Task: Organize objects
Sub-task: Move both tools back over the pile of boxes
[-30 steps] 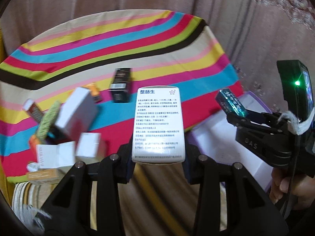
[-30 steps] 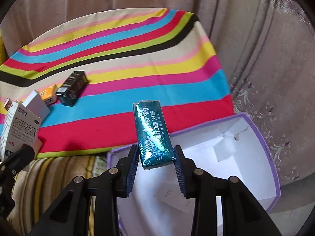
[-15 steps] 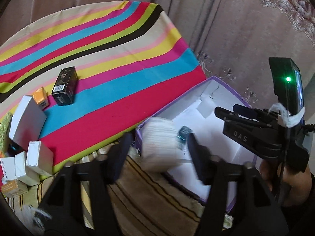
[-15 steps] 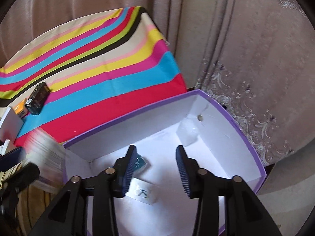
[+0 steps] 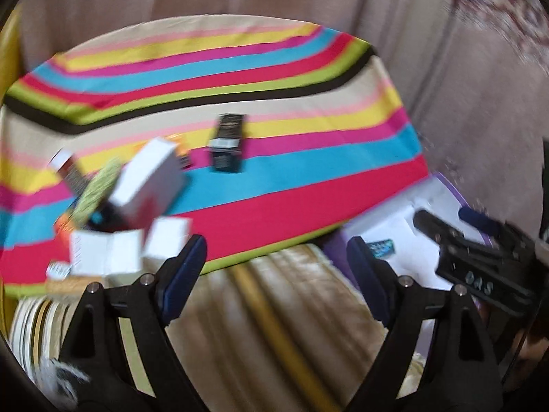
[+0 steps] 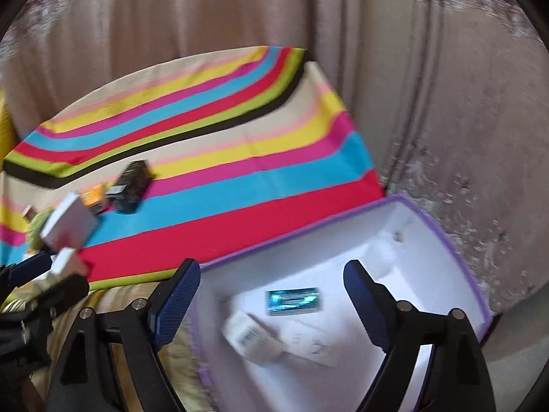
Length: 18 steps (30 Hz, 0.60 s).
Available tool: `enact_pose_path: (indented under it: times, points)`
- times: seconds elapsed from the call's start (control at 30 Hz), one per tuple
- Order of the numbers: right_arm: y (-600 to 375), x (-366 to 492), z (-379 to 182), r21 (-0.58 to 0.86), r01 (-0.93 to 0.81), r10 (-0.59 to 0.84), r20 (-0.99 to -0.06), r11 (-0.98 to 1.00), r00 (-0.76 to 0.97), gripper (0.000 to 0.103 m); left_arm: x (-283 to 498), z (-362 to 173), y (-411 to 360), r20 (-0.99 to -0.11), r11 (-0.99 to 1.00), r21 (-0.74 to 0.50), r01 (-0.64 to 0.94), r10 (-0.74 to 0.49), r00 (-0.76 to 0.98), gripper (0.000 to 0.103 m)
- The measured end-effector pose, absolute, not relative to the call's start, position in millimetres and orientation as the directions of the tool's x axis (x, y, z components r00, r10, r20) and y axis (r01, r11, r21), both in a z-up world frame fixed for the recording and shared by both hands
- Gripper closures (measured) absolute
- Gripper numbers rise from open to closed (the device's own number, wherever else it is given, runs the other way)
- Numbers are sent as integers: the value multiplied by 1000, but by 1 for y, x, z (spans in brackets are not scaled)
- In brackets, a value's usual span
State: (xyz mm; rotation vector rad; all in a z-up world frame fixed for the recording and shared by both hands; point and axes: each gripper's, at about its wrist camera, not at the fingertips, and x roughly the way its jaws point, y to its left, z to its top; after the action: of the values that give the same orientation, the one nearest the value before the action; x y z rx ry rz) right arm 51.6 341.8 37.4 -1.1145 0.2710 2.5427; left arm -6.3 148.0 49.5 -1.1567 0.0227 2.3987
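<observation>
Both grippers, left point(image 5: 276, 261) and right point(image 6: 271, 286), jaws just sprung wide, nothing between them. Teal foil packet point(image 6: 294, 301) and white printed carton point(image 6: 252, 340) lie inside the purple-rimmed white box point(image 6: 442, 237). Black carton point(image 5: 228, 143) sits on striped surface point(image 5: 274, 202).

Striped cloth point(image 5: 274, 185) in pink, yellow, blue, red and green, spread over a table across the middle of the left wrist view. Resting on it: black box point(image 5: 227, 144) near centre, and at lower left a blurred cluster of white boxes point(image 5: 147, 178) with an orange box point(image 6: 94, 199) among them.
</observation>
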Motion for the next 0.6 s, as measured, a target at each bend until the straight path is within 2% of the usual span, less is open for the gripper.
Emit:
enact_pose_path:
  times: [0.3,0.6]
  points:
    - [278,27,29,110,-207,51,-765,-972,-642,16,-12,49,58,-740,-936,-216,-277,342,-580,17]
    - [258,0,18,106,-203,42,-789,-973,-613,16,-46,42,2,-737,-980,-126,-155,197,-647,17]
